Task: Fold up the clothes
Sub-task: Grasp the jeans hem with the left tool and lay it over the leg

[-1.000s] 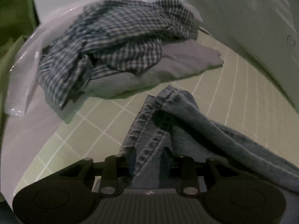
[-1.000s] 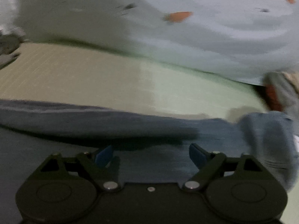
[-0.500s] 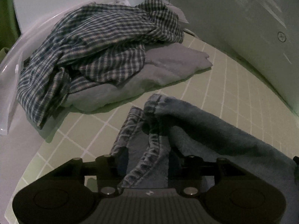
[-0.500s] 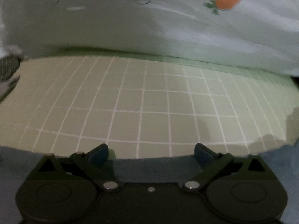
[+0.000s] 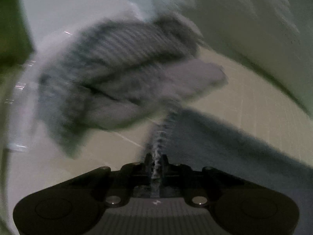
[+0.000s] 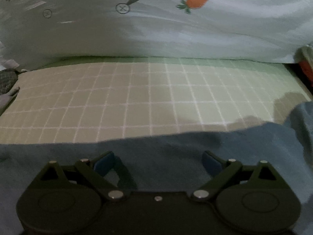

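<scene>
The left wrist view is blurred by motion. My left gripper [image 5: 156, 161] is shut on a stitched seam of the blue jeans [image 5: 225, 141], which trail off to the right over the green gridded sheet [image 5: 254, 101]. In the right wrist view my right gripper [image 6: 158, 159] stands open just above the flat denim of the jeans [image 6: 156, 146], and nothing lies between its blue pads [image 6: 103, 161]. The denim's far edge runs across that view, with a bunched part at the right [image 6: 301, 117].
A pile with a checked shirt [image 5: 121, 47] on a grey garment [image 5: 176, 80] lies beyond the jeans at the left. A pale quilt with carrot prints [image 6: 176, 25] borders the sheet at the back. White bedding [image 5: 58, 15] lies at the left.
My left gripper has shut on the jeans' seam, which earlier lay loosely between wider jaws, and the view has blurred with motion. My right gripper stays open; more denim now lies beneath it.
</scene>
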### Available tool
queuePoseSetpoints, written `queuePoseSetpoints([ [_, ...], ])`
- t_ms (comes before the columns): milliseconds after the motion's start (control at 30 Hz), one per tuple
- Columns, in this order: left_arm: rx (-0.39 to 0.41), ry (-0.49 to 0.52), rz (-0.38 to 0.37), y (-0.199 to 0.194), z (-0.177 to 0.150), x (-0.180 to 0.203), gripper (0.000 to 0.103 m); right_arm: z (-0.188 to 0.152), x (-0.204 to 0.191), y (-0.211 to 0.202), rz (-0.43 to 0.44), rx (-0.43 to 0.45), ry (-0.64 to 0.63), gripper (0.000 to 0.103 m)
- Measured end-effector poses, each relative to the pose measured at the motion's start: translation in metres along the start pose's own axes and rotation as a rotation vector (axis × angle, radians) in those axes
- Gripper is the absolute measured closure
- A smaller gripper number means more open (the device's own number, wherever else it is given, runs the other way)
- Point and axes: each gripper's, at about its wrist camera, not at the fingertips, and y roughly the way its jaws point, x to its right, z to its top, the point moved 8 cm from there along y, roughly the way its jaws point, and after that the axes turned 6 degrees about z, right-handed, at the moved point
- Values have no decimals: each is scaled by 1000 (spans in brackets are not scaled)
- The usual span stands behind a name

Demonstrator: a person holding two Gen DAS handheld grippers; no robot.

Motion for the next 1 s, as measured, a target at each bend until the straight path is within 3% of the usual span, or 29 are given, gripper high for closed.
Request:
queuePoseSetpoints([
  [167,-47,-93,49,0,-10,-43,92,-16,13,-20,-19,6,14,7],
  [267,-103,-166,52,11,-24,-53,83,-31,19,-24,-19,-21,50,7],
  [300,-97,-175,49,9,-24,-54,76,-35,20,-25,-22,-29,53,7],
  [367,-101,-154,52,8,-26,-54,51,-41,23,-28,-29,-35,55,7],
  [400,-108,-134,61,8,-28,-54,34,-42,24,-32,-37,-27,56,7],
  [433,-109,-117,70,7,-29,-54,31,-43,26,-35,-44,-20,58,7],
  [667,-131,-74,46,8,-47,-49,29,-46,44,-47,-73,-2,119,6],
  [833,-116,-21,33,5,-55,-39,20,-50,48,-52,-81,-2,132,6],
  [1000,-81,23,49,3,-61,-30,20,-53,51,-54,-88,1,150,6],
])
